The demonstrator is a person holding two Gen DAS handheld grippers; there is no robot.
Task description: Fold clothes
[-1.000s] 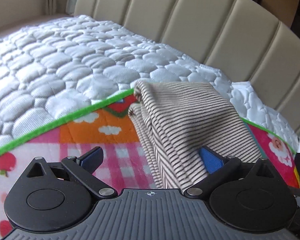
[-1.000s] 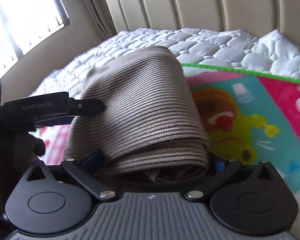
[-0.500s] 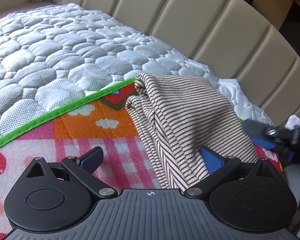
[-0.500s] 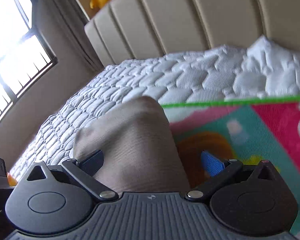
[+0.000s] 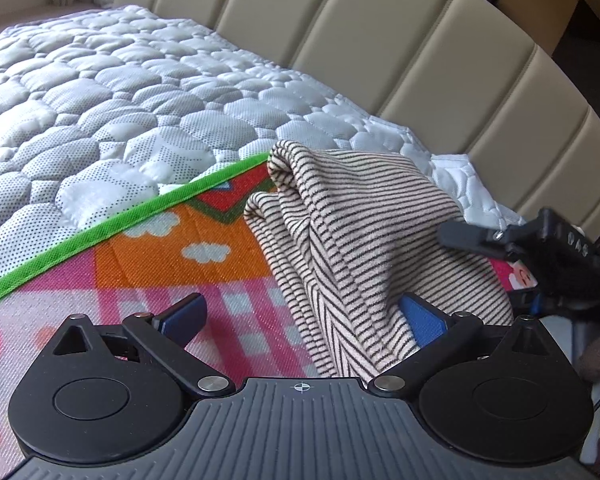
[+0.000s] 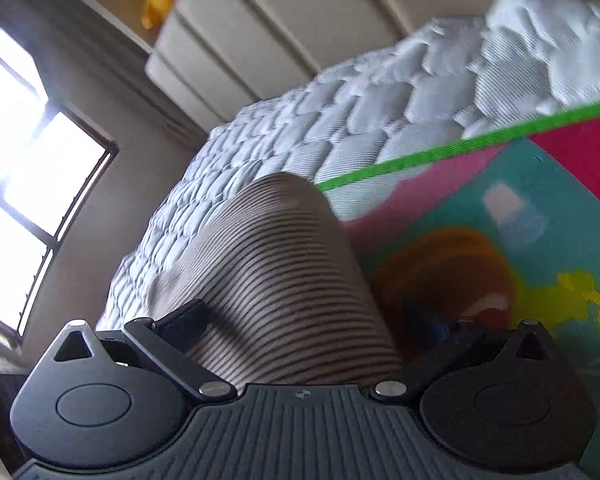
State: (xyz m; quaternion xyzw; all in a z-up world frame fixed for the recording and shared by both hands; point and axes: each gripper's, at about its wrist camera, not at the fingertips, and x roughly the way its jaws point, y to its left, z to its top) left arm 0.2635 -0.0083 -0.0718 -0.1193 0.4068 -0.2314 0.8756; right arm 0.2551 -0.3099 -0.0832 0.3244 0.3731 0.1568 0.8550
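Observation:
A folded beige garment with thin dark stripes (image 5: 360, 232) lies on a colourful play mat (image 5: 140, 264) on the bed. My left gripper (image 5: 300, 316) is open, its right blue pad (image 5: 422, 318) against the garment's near edge, its left pad (image 5: 184, 314) over bare mat. The right gripper's black finger (image 5: 472, 236) shows at the garment's right side. In the right wrist view the garment (image 6: 276, 272) lies between the fingers of my open right gripper (image 6: 312, 332), which is tilted; its right finger is blurred and dark.
A white quilted mattress (image 5: 100, 112) stretches beyond the mat's green border (image 5: 112, 228). A beige padded headboard (image 5: 380, 40) runs behind. A window (image 6: 24, 176) and wall stand to the left in the right wrist view.
My right gripper has pulled back from the garment, lifted and rolled, its view swinging up toward the headboard. It now shows in the left wrist view. My left gripper has stayed open by the garment.

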